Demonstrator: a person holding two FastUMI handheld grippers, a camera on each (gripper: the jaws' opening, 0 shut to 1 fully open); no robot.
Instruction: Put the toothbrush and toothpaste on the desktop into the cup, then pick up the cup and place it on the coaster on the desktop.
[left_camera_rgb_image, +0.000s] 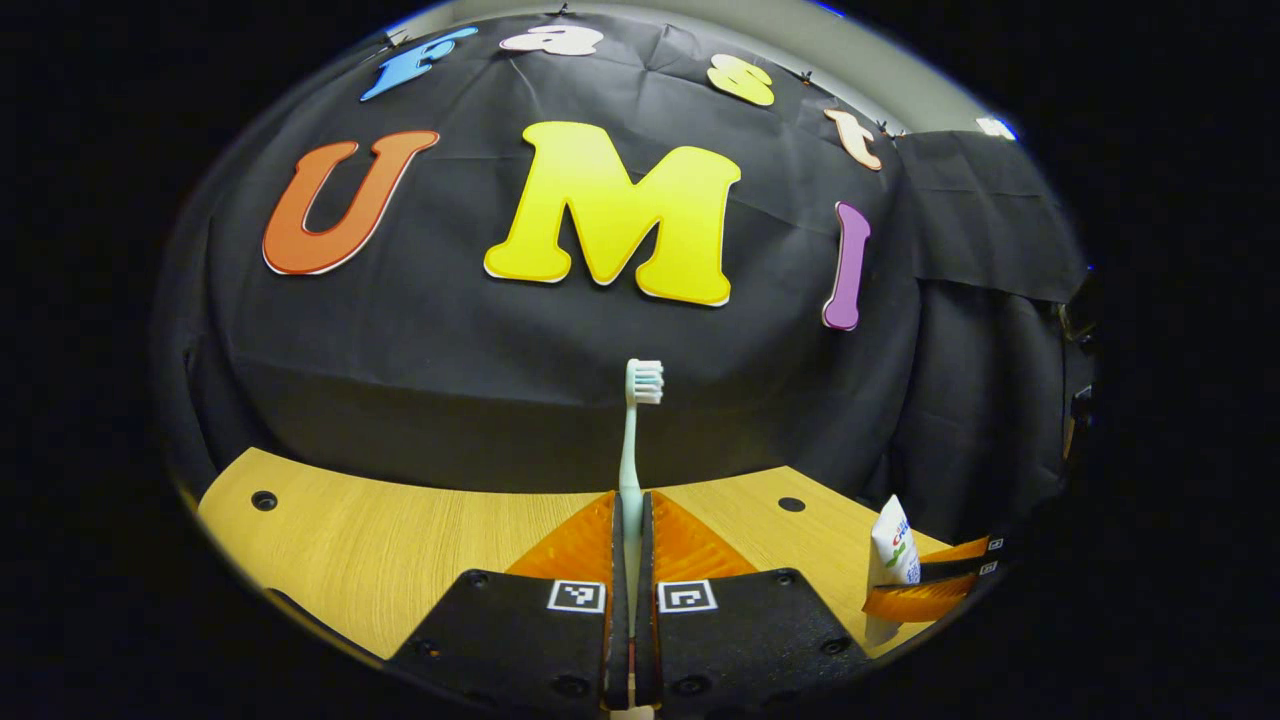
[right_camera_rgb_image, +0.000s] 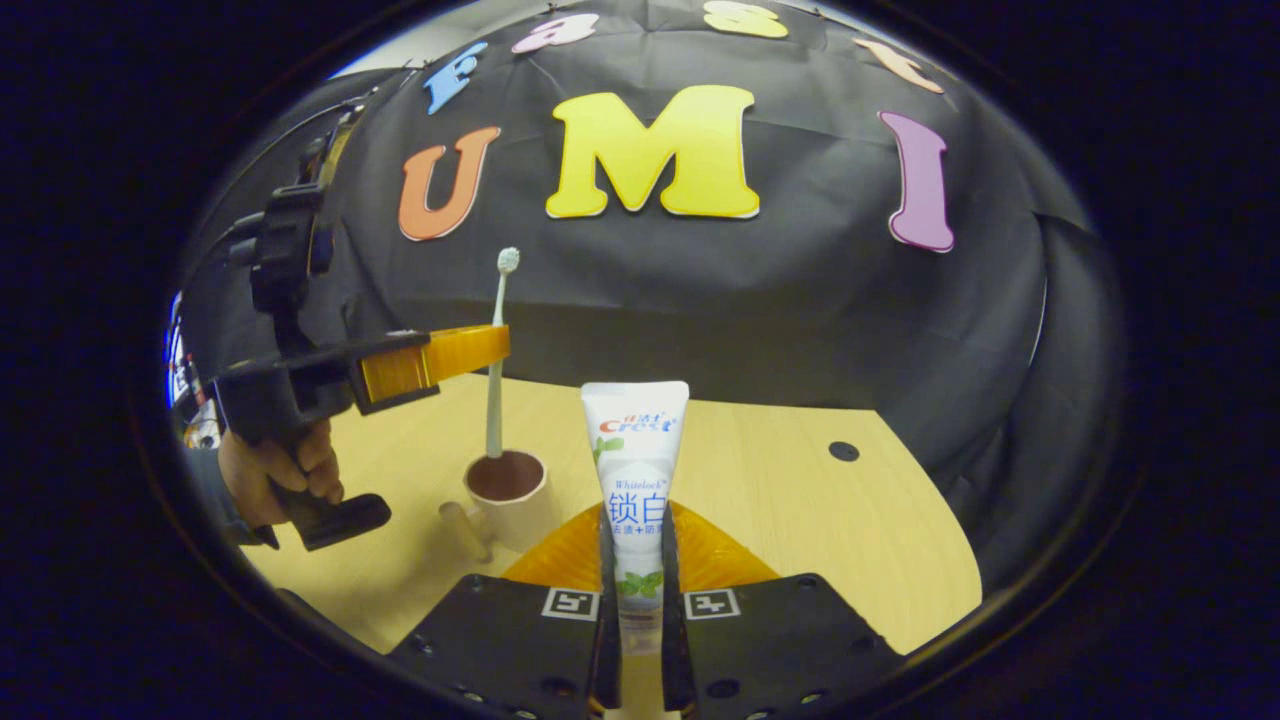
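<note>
L tongs (left_camera_rgb_image: 630, 520) were clamped on the toothbrush (left_camera_rgb_image: 632, 440), held upright w/ bristles up. In the right gripper view the toothbrush (right_camera_rgb_image: 495, 370) hung w/ its lower end over or in the cup (right_camera_rgb_image: 508, 495) on the counter (right_camera_rgb_image: 800, 500); couldn't tell which. A hand (right_camera_rgb_image: 275, 470) gripped the L tongs (right_camera_rgb_image: 480, 350) there. R tongs (right_camera_rgb_image: 638, 560) were clamped on the toothpaste (right_camera_rgb_image: 635, 470), tube upright, just beside the cup.
</note>
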